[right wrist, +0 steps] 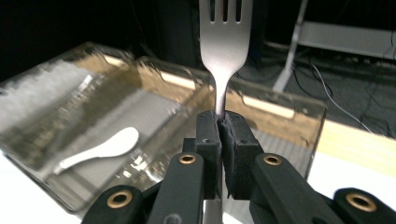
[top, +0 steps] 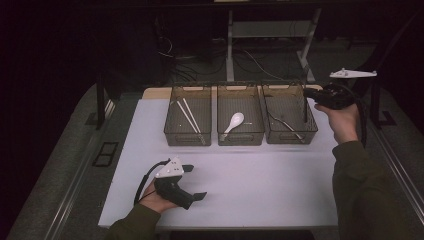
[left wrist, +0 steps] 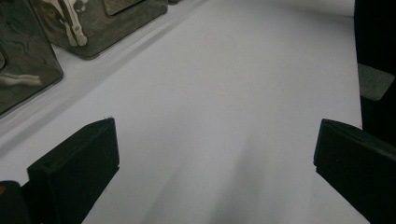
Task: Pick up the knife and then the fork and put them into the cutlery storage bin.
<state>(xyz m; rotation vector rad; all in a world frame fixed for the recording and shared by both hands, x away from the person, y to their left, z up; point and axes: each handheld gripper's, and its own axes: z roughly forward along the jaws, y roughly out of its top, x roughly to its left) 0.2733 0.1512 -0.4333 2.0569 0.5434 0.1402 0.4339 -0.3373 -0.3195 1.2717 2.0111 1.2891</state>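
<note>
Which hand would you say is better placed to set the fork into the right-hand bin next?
The right. Its gripper is already shut on the fork, above the right-hand bin. The left gripper rests open and empty on the white tabletop, away from the bins.

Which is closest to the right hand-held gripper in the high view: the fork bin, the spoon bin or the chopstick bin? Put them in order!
From the right hand-held gripper:
1. Fork bin, the right-hand one, just under it.
2. Spoon bin, the middle one.
3. Chopstick bin, the left-hand one, farthest.
</note>
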